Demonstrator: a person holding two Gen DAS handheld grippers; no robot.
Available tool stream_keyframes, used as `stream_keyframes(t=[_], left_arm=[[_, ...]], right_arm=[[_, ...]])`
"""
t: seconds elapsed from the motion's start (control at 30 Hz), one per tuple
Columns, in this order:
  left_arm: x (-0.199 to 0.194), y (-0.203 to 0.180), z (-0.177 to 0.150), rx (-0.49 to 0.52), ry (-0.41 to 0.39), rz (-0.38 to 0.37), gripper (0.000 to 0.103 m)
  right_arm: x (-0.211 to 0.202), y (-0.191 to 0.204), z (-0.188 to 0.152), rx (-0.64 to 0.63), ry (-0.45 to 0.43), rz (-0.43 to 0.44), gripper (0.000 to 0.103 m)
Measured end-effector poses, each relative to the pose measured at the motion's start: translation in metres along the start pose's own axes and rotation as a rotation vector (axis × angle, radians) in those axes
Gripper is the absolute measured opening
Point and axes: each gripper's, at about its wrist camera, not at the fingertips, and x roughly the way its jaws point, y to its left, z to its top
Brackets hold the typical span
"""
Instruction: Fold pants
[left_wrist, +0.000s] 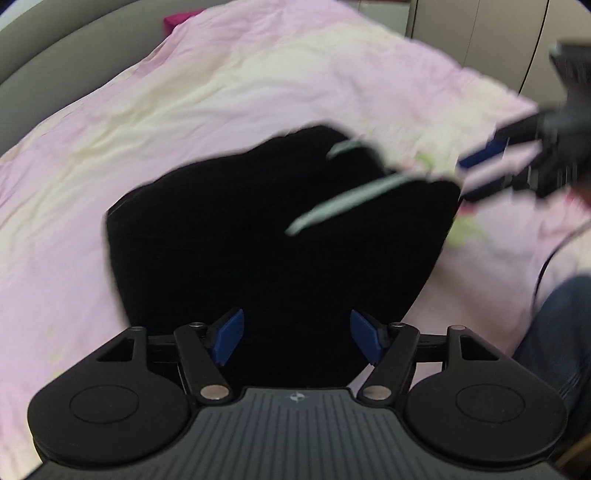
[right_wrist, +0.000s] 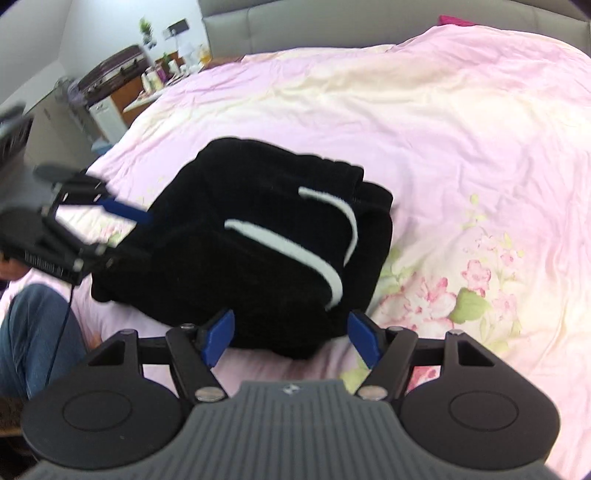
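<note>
The black pants with white side stripes lie folded in a compact bundle on the pink bedspread. My left gripper is open at the near edge of the bundle, holding nothing. My right gripper is open just before the bundle's other edge, also empty. Each gripper shows in the other's view: the right one at the bundle's far right side, the left one at its left side, both blurred.
The bedspread has a pink flower print beside the bundle. A grey headboard runs along the back. Cluttered furniture stands left of the bed. A person's jeans-clad leg is at the bed's edge.
</note>
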Motion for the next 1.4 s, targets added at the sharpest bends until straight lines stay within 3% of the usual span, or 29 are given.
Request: stream_keyframes(t=[0.1, 0.2, 0.3, 0.37, 0.4, 0.47, 0.5, 0.63, 0.8, 0.97, 1.07, 1.13, 1.23, 1.33, 1.4], left_arm=[[0.006, 0.015, -0.036, 0.046, 0.105, 0.085, 0.082], [0.017, 0.028, -0.065, 0.021, 0.176, 0.089, 0.082], [0.028, 0.03, -0.076, -0.023, 0.184, 0.073, 0.082], [0.034, 0.031, -0.075, -0.062, 0.168, 0.111, 0.056], [0.035, 0.033, -0.073, -0.087, 0.171, 0.124, 0.039], [0.027, 0.037, -0.071, -0.108, 0.153, 0.112, 0.024], [0.022, 0.038, -0.073, -0.091, 0.148, 0.126, 0.016], [0.02, 0.057, -0.082, -0.154, 0.183, 0.102, 0.014], [0.036, 0.055, -0.083, -0.132, 0.249, 0.112, 0.014], [0.009, 0.056, -0.076, -0.111, 0.272, 0.086, 0.018], [-0.006, 0.053, -0.068, -0.046, 0.34, 0.078, 0.025], [-0.019, 0.05, -0.068, 0.019, 0.361, 0.135, 0.025], [-0.035, 0.068, -0.054, 0.001, 0.314, 0.143, 0.025], [-0.039, 0.092, -0.032, -0.106, 0.224, 0.138, 0.027], [-0.036, 0.107, -0.018, -0.195, 0.165, 0.119, 0.03]], right_arm=[[0.006, 0.004, 0.01, 0.062, -0.006, -0.043, 0.063], [0.022, 0.0, 0.019, 0.125, 0.005, -0.098, 0.062], [0.037, -0.007, 0.021, 0.206, 0.033, -0.097, 0.062], [0.046, -0.012, 0.019, 0.267, 0.045, -0.082, 0.055], [0.051, -0.015, 0.018, 0.306, 0.049, -0.074, 0.041], [0.053, -0.018, 0.016, 0.369, 0.048, -0.057, 0.031], [0.049, -0.017, 0.016, 0.371, 0.034, -0.071, 0.019], [0.028, -0.001, 0.015, 0.278, -0.014, -0.067, 0.012], [0.064, 0.0, -0.011, 0.25, 0.087, -0.131, 0.011], [0.057, -0.002, -0.017, 0.295, 0.06, -0.137, 0.013], [0.04, 0.004, -0.011, 0.249, 0.052, -0.169, 0.02], [0.028, 0.006, -0.006, 0.232, 0.031, -0.16, 0.028], [0.015, 0.001, 0.002, 0.276, -0.026, -0.107, 0.043], [0.014, -0.008, 0.015, 0.337, -0.064, -0.061, 0.056], [0.02, -0.013, 0.025, 0.365, -0.082, -0.05, 0.057]])
